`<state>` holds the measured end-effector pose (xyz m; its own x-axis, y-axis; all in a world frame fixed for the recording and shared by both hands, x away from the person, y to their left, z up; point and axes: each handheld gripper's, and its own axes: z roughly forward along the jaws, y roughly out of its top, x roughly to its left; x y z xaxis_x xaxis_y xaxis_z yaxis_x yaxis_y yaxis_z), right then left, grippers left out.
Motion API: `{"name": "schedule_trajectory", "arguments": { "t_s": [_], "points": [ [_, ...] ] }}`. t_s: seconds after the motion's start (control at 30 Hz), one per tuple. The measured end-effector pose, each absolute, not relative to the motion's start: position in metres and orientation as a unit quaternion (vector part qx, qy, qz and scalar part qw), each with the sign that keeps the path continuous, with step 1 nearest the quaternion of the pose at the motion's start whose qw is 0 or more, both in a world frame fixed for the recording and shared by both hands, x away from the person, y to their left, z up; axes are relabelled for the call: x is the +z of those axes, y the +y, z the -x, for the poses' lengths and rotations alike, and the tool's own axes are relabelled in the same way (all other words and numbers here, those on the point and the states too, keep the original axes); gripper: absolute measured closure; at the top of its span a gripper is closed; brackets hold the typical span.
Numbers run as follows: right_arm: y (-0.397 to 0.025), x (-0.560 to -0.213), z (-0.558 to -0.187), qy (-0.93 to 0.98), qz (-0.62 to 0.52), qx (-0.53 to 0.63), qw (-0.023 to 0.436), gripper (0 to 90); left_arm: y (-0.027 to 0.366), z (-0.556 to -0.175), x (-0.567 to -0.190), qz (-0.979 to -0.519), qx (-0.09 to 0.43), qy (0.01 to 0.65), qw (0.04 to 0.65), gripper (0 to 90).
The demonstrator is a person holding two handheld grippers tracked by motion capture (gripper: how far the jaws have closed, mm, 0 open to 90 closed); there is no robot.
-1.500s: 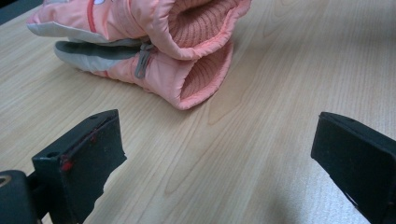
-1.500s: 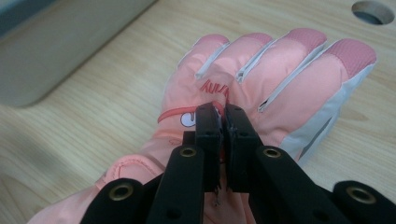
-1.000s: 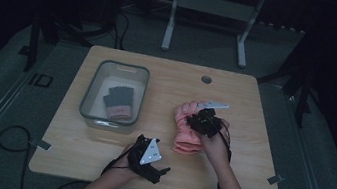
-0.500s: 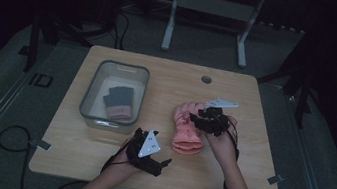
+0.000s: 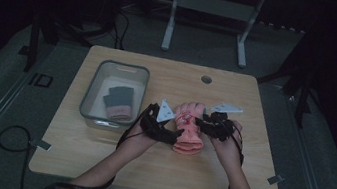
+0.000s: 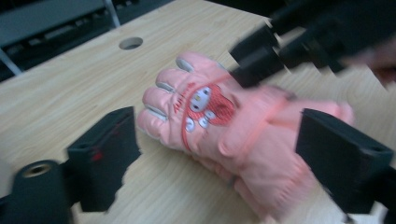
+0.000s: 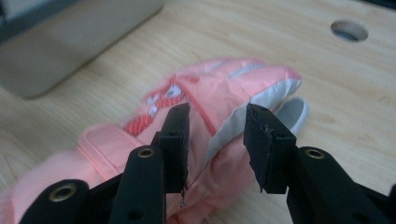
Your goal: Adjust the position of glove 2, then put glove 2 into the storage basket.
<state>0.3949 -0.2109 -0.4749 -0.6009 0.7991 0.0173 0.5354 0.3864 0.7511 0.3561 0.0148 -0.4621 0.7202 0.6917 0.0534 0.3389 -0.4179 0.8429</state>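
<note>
Gloves [image 5: 189, 128], pink and stacked, lie on the table [image 5: 96, 157] just right of the clear bin [image 5: 93, 91]. Nearest the person, the left gripper [image 6: 217, 154] spreads its jaws wide around the cuff end; beyond it the right gripper [image 7: 217, 140] hangs unclenched over the gloves' edge, gripping nothing.

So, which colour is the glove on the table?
The glove is salmon pink with a red and white cartoon patch on its back and pale grey fingertips; the left gripper view shows it best.
</note>
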Motion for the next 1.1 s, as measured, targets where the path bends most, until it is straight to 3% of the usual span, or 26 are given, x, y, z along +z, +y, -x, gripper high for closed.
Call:
{"name": "schedule_trajectory", "arguments": {
  "t_s": [0.27, 0.43, 0.6, 0.77, 0.83, 0.9, 1.03, 1.1],
  "points": [
    [-0.225, -0.492, -0.401, 0.817, -0.423, 0.359, 0.155, 54.5, -0.007, -0.402, -0.491, -0.832, 0.113, 0.389, 0.379, 13.0],
    [-0.231, -0.501, -0.406, 0.816, -0.43, 0.361, 0.136, 46.8, -0.009, -0.42, -0.506, -0.822, 0.09, 0.434, 0.357, 13.1],
    [-0.231, -0.518, -0.42, 0.819, -0.441, 0.359, 0.074, 46.4, -0.011, -0.429, -0.527, -0.821, 0.041, 0.45, 0.35, 20.7],
    [-0.241, -0.529, -0.434, 0.805, -0.468, 0.365, 0.005, 41.0, -0.012, -0.438, -0.538, -0.808, -0.012, 0.466, 0.36, 21.1],
    [-0.245, -0.533, -0.439, 0.797, -0.477, 0.371, -0.035, 46.5, -0.012, -0.441, -0.541, -0.8, -0.047, 0.463, 0.379, 30.8],
    [-0.245, -0.533, -0.44, 0.798, -0.475, 0.369, -0.041, 51.3, -0.012, -0.442, -0.542, -0.801, -0.058, 0.452, 0.388, 38.5],
    [-0.236, -0.526, -0.434, 0.806, -0.473, 0.355, -0.015, 65.5, -0.014, -0.438, -0.537, -0.808, -0.048, 0.436, 0.393, 62.9],
    [-0.233, -0.525, -0.43, 0.807, -0.469, 0.358, 0.007, 68.1, -0.014, -0.437, -0.535, -0.809, -0.042, 0.435, 0.392, 69.8]
  ]
}}
